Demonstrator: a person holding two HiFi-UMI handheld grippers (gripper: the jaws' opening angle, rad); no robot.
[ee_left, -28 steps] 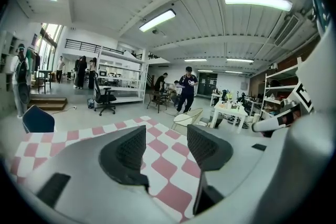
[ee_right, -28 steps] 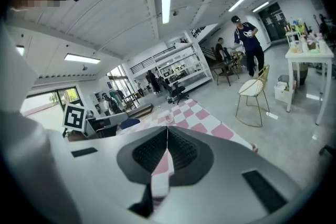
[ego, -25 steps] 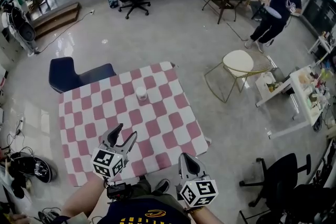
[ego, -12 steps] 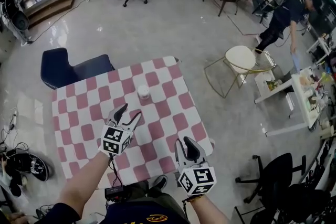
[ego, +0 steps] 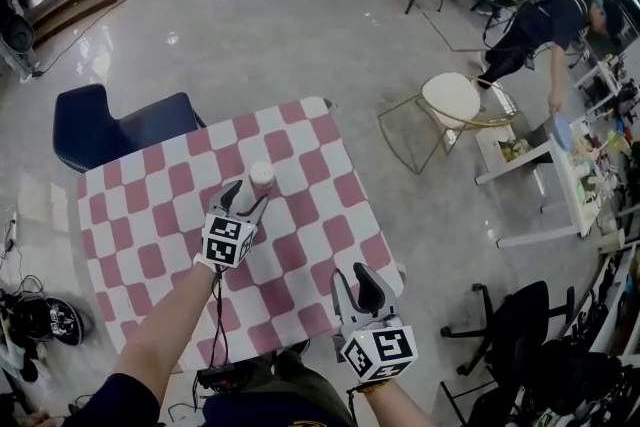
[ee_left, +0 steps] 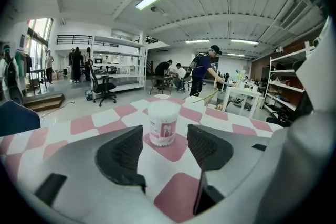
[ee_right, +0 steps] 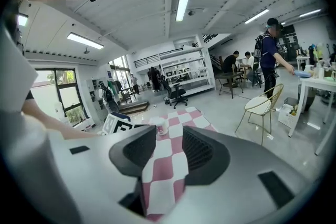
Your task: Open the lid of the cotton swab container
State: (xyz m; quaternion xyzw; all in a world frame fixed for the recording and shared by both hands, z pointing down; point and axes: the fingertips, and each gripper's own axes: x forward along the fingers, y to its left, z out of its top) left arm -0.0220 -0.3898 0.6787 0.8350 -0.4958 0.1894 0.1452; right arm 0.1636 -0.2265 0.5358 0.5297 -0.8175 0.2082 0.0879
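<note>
**L gripper lined up on swab tub, R gripper opening over table edge**

L gripper (ego: pixel 248 197) is held over the pink-and-white checked table (ego: pixel 150 215) w/ jaws wide apart and nothing pressed btwn them. In the left gripper view the same gripper (ee_left: pixel 165 137) frames the cotton swab container (ee_left: pixel 163 123) in the gap, but the tub stands just beyond the pads, not touching either. Container (ego: pixel 262 177) is upright on a pink square, approx. 1 o'clock from table centre in head view, right at the L jaw tips, white lid on top and closed.

R gripper (ego: pixel 354 283) hangs near the table's 5 o'clock edge, well apart from the tub. Its jaws are opening, w/ only checked cloth visible btwn them in the right gripper view (ee_right: pixel 169 147); the tub (ee_right: pixel 161 126) shows small and far off at 12 o'clock there.

Blue chair (ego: pixel 100 125) sits off the table at 10 o'clock, gold-frame stool (ego: pixel 450 100) at 2 o'clock
</note>
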